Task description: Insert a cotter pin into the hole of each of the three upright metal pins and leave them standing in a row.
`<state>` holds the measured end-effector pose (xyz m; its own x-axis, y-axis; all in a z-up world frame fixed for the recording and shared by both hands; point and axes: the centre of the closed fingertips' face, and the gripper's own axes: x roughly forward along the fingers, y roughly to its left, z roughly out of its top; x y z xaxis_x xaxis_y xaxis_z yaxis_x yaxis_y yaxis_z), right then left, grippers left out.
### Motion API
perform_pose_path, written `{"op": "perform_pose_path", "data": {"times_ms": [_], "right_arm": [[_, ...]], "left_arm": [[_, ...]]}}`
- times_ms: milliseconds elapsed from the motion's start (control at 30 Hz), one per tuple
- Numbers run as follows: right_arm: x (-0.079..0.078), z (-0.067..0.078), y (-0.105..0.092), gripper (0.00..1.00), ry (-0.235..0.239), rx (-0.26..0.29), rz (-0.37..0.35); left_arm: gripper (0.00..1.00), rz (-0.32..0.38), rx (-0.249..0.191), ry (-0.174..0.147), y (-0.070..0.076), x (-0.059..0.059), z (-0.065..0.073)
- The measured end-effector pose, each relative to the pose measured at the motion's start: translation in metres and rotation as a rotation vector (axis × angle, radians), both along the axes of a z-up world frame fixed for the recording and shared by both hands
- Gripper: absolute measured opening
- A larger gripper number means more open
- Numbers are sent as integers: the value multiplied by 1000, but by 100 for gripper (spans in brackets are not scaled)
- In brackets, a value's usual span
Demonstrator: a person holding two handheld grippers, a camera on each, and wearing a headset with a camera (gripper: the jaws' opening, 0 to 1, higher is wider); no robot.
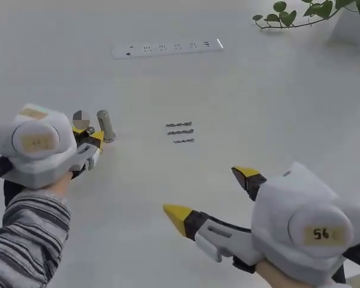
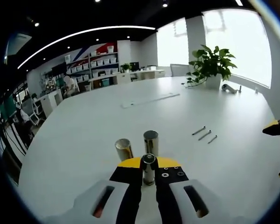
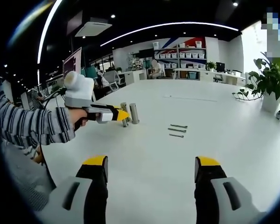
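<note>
Left gripper (image 2: 148,164) jaws clamp one upright metal pin (image 2: 148,169) between their tips; two more pins (image 2: 150,140) stand just beyond. Right gripper (image 3: 151,164) jaws stand wide, cotter pins (image 3: 177,130) well beyond.

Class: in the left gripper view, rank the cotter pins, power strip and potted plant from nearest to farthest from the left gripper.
1. Cotter pins, just right of the left gripper.
2. Power strip, farther ahead, mid-table.
3. Potted plant, at the table's far edge.
</note>
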<state>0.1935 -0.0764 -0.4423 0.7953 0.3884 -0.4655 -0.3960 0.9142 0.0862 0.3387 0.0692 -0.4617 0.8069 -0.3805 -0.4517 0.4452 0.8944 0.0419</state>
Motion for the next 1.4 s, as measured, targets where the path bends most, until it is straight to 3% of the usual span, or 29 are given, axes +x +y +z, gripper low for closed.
{"op": "perform_pose_path", "data": {"times_ms": [167, 233, 367, 533, 833, 1400], "right_arm": [[-1, -4, 2, 74, 15, -9, 14], [-1, -3, 2, 74, 14, -10, 18], [-2, -5, 4, 74, 26, -8, 28], [-4, -6, 5, 74, 38, 7, 27], [-4, -6, 7, 73, 50, 34, 24], [-3, -3, 8, 73, 28, 27, 33]], "left_arm": [[5, 17, -15, 15, 2, -5, 1], [5, 24, -22, -6, 4, -8, 5], [5, 42, -44, 5, 6, -15, 6], [5, 59, -53, 14, 5, -30, 8], [5, 55, -25, 22, -8, -53, 7], [5, 86, -42, 44, -22, -70, -5]]}}
